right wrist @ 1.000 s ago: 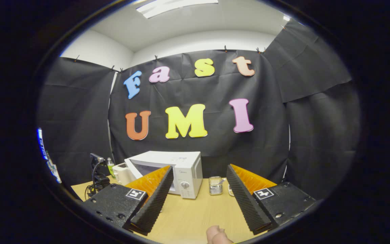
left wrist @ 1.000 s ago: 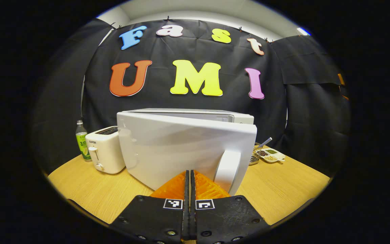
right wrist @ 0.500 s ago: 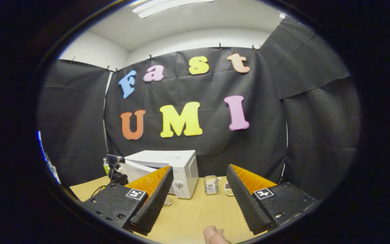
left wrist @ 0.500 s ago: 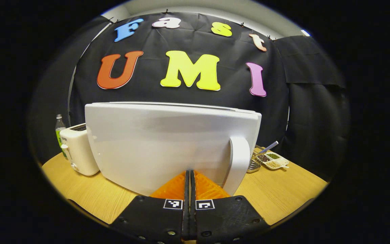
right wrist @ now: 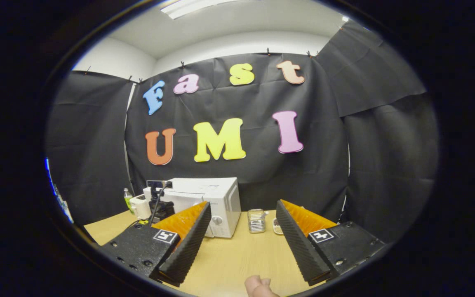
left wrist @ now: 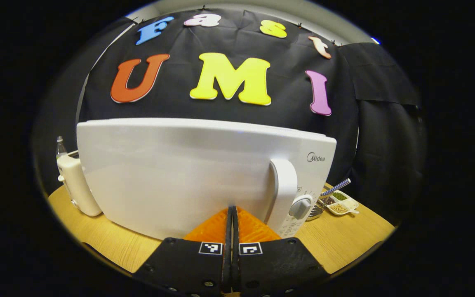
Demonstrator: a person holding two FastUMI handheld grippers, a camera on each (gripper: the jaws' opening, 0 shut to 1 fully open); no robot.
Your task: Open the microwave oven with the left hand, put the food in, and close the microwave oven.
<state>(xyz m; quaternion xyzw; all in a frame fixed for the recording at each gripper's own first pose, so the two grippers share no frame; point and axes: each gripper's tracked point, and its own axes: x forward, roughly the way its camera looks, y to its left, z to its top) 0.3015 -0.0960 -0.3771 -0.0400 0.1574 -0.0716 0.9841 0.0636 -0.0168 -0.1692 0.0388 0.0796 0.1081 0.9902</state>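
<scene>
The white microwave (left wrist: 204, 173) stands close in front of me in the left gripper view, its door lying flush with the control panel. Its upright handle (left wrist: 285, 189) and a grey knob (left wrist: 300, 207) are to the right. My left gripper (left wrist: 232, 208) is shut with nothing between its fingers, its tips against the lower part of the door, left of the handle. In the right gripper view the microwave (right wrist: 217, 198) is farther off, across the table. My right gripper (right wrist: 243, 203) hangs open and empty above the table. A person's fingertip (right wrist: 256, 286) shows below it.
A white toaster (left wrist: 74, 185) and a green-labelled bottle (left wrist: 59, 146) stand left of the microwave. To its right sit a divided dish of spices (left wrist: 340, 203) and a small metal basket (right wrist: 256, 220). The wooden table (left wrist: 344, 235) reaches the black cloth walls.
The microwave door has swung from partly open to flush with the body, with my shut left gripper moving forward against it. The right gripper has barely moved.
</scene>
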